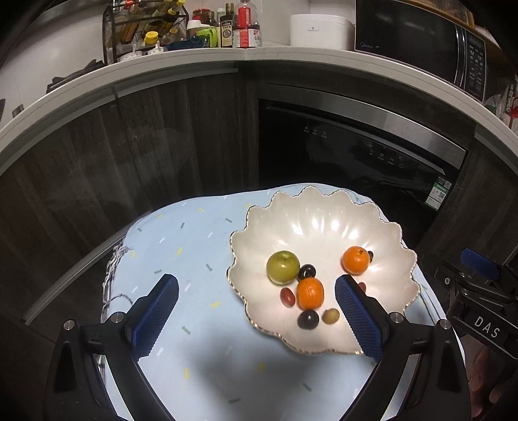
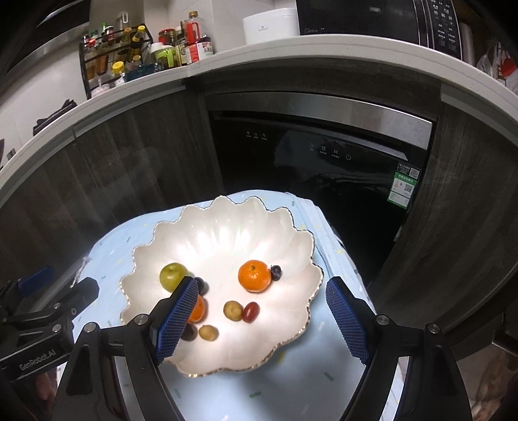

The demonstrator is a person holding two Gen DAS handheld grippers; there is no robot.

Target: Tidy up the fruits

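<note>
A white scalloped plate [image 1: 323, 220] [image 2: 226, 226] lies on a light blue cloth. It holds a green apple [image 1: 282, 267] [image 2: 173, 275], two oranges [image 1: 310, 293] [image 1: 355, 260] [image 2: 254, 276], dark grapes [image 1: 307, 319] [image 2: 275, 272], a red cherry tomato [image 1: 287, 296] [image 2: 250, 312] and small tan fruits [image 1: 330, 316] [image 2: 233, 310]. My left gripper [image 1: 255, 311] is open and empty, above the plate's near left edge. My right gripper [image 2: 262, 319] is open and empty, above the plate's near side. Its left finger hides part of one orange.
The cloth [image 1: 181, 246] [image 2: 106, 246] covers a small table in front of a dark dishwasher [image 1: 356, 152] [image 2: 317, 152] and wood cabinets. A counter above holds bottles [image 1: 233, 26], a rice cooker [image 1: 319, 29] and a microwave [image 1: 421, 42]. The other gripper shows at each view's edge [image 1: 479, 291] [image 2: 42, 311].
</note>
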